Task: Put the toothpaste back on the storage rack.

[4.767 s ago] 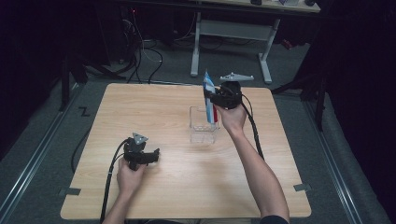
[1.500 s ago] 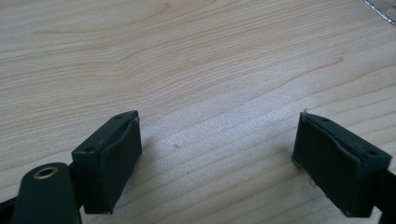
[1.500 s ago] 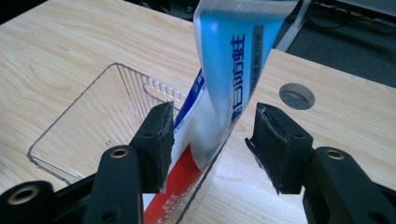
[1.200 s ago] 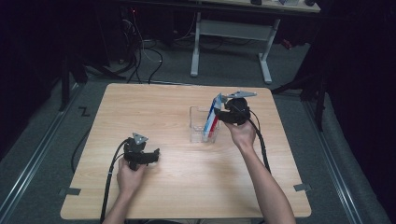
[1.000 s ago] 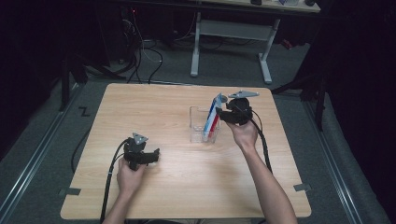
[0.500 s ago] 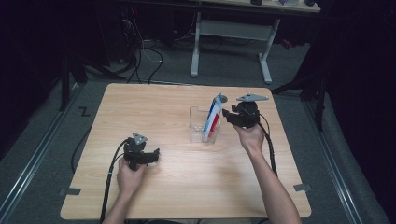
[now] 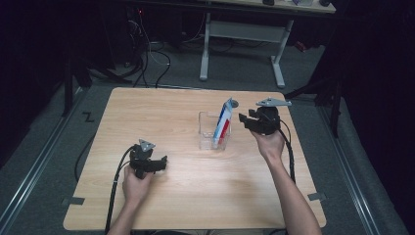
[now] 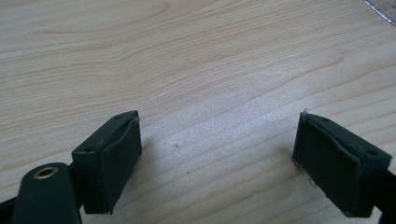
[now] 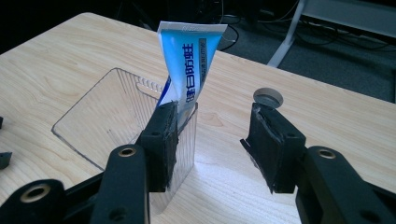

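Since earlier the right tool (image 7: 247,119) has drawn back from the tube (image 9: 189,70), now leaning in the box (image 9: 116,121) just beside its half-open, narrowing, empty jaws, which could topple it if bumped.

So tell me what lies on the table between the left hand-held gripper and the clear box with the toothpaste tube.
Nothing: the high view shows bare wood between the left hand-held gripper and the clear box.

left claw (image 7: 157,164) – black, grey three-cornered plate, black cable | right claw (image 9: 212,142) – chunky black jaws, worn pads, brass-ringed screw holes | forearms bare, no sleeves
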`<state>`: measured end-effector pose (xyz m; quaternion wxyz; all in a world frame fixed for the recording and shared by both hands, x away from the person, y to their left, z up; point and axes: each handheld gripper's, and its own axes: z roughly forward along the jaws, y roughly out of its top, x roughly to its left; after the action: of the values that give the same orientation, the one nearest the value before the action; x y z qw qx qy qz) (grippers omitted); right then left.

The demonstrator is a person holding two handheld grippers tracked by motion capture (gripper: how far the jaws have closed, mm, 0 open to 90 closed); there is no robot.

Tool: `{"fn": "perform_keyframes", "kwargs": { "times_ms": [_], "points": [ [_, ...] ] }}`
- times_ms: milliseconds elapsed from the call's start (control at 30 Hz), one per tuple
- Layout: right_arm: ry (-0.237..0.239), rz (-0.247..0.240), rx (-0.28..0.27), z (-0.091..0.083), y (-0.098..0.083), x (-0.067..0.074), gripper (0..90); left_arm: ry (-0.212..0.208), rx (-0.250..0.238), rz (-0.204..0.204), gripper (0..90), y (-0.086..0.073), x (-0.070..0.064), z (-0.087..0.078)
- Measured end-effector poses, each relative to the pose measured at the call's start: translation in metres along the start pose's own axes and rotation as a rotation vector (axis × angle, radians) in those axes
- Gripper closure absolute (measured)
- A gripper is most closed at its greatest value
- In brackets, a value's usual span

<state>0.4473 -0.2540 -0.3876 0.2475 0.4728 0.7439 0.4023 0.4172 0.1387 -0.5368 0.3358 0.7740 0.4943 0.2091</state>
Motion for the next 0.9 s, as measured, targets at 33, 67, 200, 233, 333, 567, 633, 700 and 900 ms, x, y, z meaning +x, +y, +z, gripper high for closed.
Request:
{"fn": "perform_keyframes", "kwargs": {
  "times_ms": [33, 67, 200, 233, 333, 567, 633, 700, 900],
  "points": [
    [0.002, 0.000, -0.001, -0.001, 0.000, 0.000, 52.7, 0.000, 0.000, 0.000, 15.6, 0.000, 0.000, 0.000],
    [0.002, -0.002, -0.001, -0.002, 0.000, 0.000, 52.8, 0.000, 0.000, 0.000, 15.6, 0.000, 0.000, 0.000],
    [0.008, -0.006, -0.005, -0.006, 0.000, 0.000, 52.9, 0.000, 0.000, 0.000, 15.6, 0.000, 0.000, 0.000],
    [0.011, -0.003, -0.007, -0.007, 0.000, 0.000, 53.0, 0.000, 0.000, 0.000, 15.6, 0.000, 0.000, 0.000],
    [0.018, -0.001, -0.006, -0.008, -0.001, 0.001, 53.0, 0.000, 0.000, 0.000, 15.6, 0.000, 0.000, 0.000],
    [0.025, -0.008, -0.008, -0.013, -0.002, 0.001, 53.0, 0.000, 0.000, 0.000, 15.6, 0.000, 0.000, 0.000],
    [0.024, -0.009, -0.009, -0.015, -0.002, 0.001, 53.0, -0.001, 0.000, 0.000, 15.6, 0.000, 0.000, 0.000],
    [0.025, -0.007, -0.012, -0.017, -0.003, 0.001, 53.0, 0.000, 0.000, 0.000, 15.6, 0.000, 0.000, 0.000],
    [0.030, 0.006, -0.019, -0.020, -0.012, -0.001, 53.2, 0.000, 0.000, 0.000, 15.6, 0.000, 0.000, 0.000]
  ]
}}
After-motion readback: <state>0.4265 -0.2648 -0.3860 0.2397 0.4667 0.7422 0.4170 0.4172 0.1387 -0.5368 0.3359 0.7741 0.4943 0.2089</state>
